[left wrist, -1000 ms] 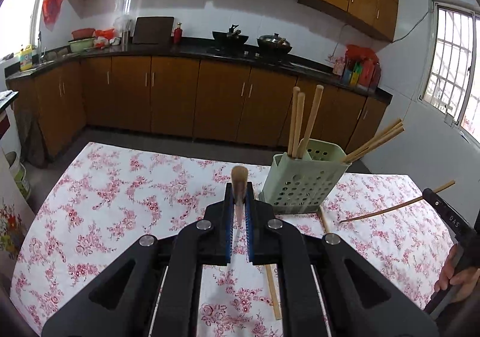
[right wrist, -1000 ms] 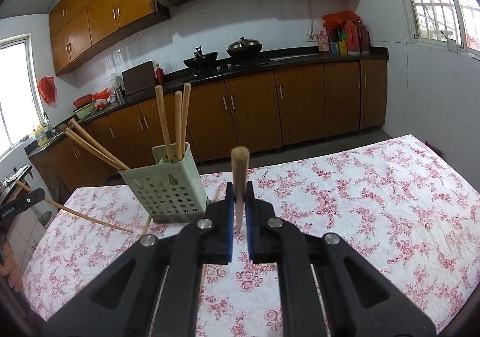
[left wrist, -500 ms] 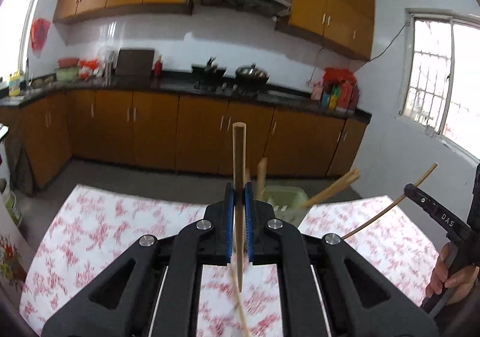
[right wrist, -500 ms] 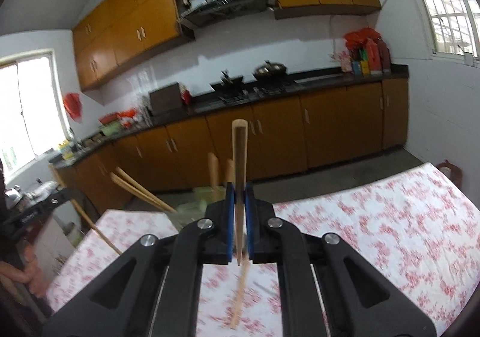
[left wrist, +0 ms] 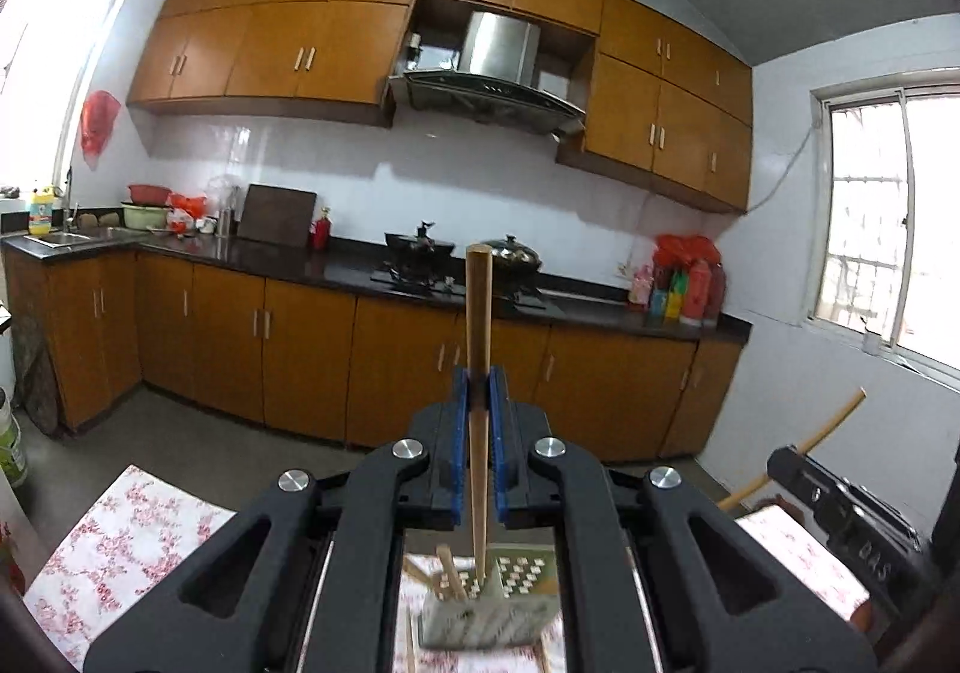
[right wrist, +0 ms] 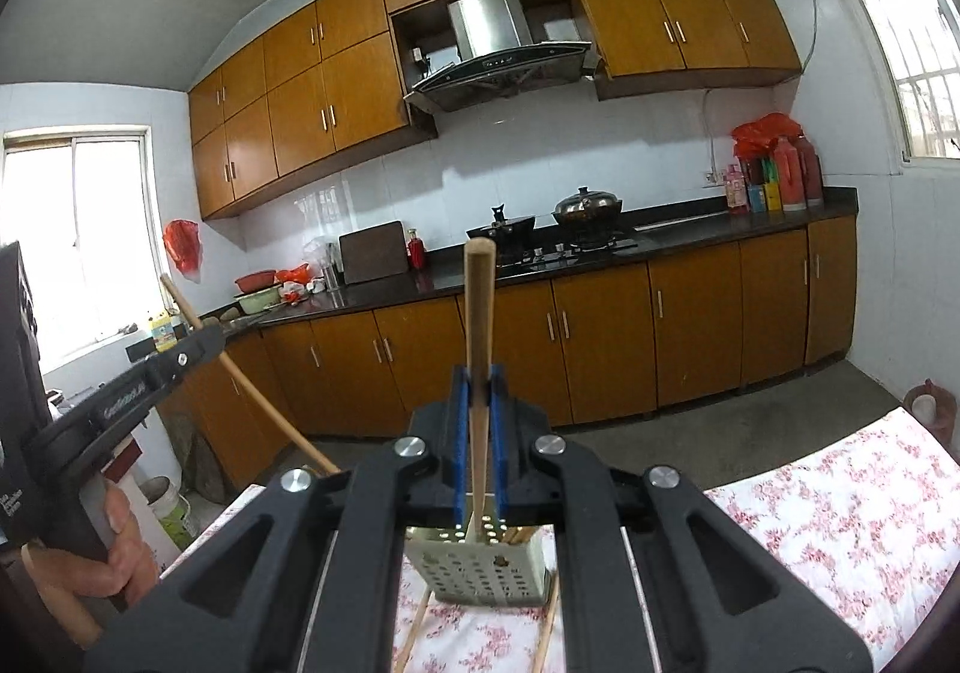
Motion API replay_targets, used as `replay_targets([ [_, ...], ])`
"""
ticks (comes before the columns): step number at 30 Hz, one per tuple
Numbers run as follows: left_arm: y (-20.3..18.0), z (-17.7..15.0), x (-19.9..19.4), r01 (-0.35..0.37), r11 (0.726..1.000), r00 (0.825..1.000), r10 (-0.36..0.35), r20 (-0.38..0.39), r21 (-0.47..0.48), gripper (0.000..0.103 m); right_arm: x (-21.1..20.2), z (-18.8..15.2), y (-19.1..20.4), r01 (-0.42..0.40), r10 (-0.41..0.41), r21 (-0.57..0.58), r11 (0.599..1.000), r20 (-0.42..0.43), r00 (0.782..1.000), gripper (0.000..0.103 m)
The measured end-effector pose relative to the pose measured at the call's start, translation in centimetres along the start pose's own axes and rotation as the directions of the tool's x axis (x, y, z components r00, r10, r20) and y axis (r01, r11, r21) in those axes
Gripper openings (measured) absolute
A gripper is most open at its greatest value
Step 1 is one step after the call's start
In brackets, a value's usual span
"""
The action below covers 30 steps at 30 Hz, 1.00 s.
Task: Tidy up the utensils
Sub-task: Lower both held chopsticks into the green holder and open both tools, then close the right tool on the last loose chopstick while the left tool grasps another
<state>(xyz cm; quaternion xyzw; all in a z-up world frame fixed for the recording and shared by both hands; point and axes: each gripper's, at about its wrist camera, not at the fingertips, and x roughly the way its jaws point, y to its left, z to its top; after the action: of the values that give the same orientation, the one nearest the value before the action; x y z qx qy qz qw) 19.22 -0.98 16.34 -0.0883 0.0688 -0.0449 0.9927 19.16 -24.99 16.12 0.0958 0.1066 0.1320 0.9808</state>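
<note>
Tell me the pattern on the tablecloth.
White tablecloth printed with small pink-red flowers; it shows best in the right wrist view.

Both wrist views face the kitchen counter [left wrist: 360, 277], sharing it.

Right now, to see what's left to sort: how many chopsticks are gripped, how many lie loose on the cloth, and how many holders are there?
Gripped chopsticks: 2 (left gripper, right gripper)
Loose chopsticks on the cloth, in view: 2
Green holder: 1
Total: 5; sticks inside the holder are mostly hidden, so uncounted.
</note>
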Motion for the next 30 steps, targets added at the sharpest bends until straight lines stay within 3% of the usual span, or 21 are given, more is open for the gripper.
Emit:
replay_targets([
  [15, 1.3, -3.9, 4.4, -0.011, 0.999, 0.992, 0.007, -0.126, -0.034, 0.007, 7.4, -3.6, -0.8, 0.03, -0.029, 0.006, 1.0, -0.132, 0.991, 0.008],
  [30, 3.0, -2.4, 0.8, -0.008, 0.999, 0.994, 0.002, -0.111, -0.053, 0.008, 1.4, -3.9, -2.8, 0.11, -0.106, 0.043, 0.993, -0.09, 0.99, 0.016],
])
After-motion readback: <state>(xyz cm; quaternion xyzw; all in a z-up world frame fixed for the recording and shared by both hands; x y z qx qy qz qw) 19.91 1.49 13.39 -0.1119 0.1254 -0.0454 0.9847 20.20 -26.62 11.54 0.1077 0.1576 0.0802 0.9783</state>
